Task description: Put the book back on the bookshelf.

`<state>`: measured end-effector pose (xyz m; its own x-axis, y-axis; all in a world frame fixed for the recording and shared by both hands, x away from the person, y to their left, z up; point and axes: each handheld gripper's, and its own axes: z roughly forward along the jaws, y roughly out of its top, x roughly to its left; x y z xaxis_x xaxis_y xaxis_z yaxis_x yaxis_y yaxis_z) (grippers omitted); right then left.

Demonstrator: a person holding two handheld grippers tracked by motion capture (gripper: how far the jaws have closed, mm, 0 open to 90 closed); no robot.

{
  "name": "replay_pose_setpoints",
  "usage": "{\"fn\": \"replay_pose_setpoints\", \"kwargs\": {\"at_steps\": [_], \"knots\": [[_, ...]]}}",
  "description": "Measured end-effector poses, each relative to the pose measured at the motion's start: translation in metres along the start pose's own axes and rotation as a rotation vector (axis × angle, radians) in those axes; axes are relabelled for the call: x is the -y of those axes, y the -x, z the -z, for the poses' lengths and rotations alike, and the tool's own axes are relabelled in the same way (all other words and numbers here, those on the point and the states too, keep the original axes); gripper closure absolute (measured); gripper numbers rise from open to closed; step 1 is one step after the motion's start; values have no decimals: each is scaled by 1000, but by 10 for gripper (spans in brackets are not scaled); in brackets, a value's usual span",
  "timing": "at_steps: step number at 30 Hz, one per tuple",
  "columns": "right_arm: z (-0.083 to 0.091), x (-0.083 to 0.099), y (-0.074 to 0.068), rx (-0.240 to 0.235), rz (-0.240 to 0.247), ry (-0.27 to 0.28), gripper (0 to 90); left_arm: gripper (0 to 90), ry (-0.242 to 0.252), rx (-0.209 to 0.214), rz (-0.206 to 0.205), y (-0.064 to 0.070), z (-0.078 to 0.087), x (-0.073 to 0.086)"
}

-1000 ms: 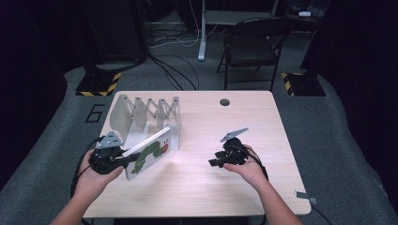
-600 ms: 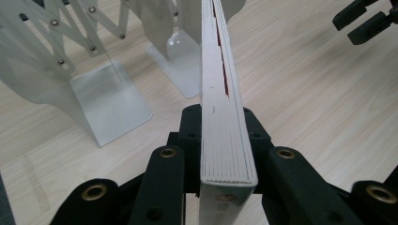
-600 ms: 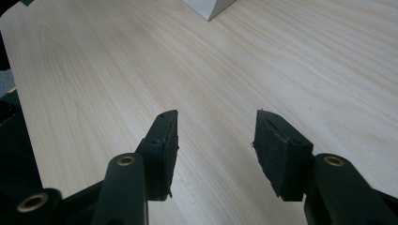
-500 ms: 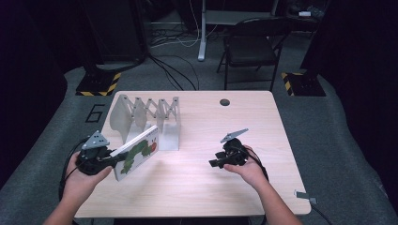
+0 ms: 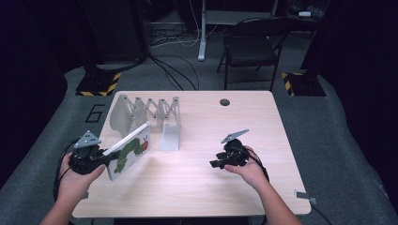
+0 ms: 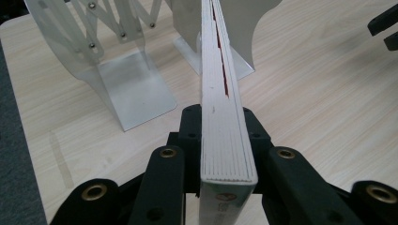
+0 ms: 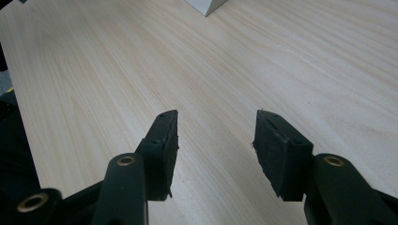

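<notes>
Pulled back toward the table's [image 5: 187,197] near left corner since the earlier frames, the book [image 5: 129,151] now sits clear of the metal accordion rack [image 5: 148,112]. Left gripper [image 5: 101,159] clamps the book's lower end, pages edge-up. Right gripper [image 5: 217,164] hovers over the table's right half, jaws wide, empty.

One book [image 5: 126,151], one rack [image 5: 145,112], two grippers.

A folding chair [image 5: 248,49] stands on grey carpet [image 5: 328,122] behind the wooden table [image 5: 197,187].
</notes>
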<state>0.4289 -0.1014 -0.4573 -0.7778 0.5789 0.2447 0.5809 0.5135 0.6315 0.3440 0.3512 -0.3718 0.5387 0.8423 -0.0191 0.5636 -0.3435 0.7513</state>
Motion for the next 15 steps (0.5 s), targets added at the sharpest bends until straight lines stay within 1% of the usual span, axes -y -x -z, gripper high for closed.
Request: {"fn": "replay_pose_setpoints", "kwargs": {"at_steps": [3, 4, 7, 12, 13, 14, 15], "knots": [[1, 0, 0, 1, -7, -5, 500, 752, -4, -6, 5, -2, 0, 2], [1, 1, -1, 3, -17, 5, 500, 753, -5, -9, 6, -3, 0, 2], [0, 1, -1, 1, -21, -5, 500, 753, -3, -27, 15, -7, 0, 4], [0, 1, -1, 1, -20, -8, 500, 753, -3, -37, 27, -10, 0, 6], [-1, 2, -1, 4, -22, 0, 500, 753, -4, -38, 31, -11, 0, 7], [-1, 2, 0, 0, -14, -6, 500, 752, -3, -43, 34, -12, 1, 8], [-1, 2, 0, 0, -14, -6, 500, 752, -11, -37, 34, -14, 1, 8]]}}
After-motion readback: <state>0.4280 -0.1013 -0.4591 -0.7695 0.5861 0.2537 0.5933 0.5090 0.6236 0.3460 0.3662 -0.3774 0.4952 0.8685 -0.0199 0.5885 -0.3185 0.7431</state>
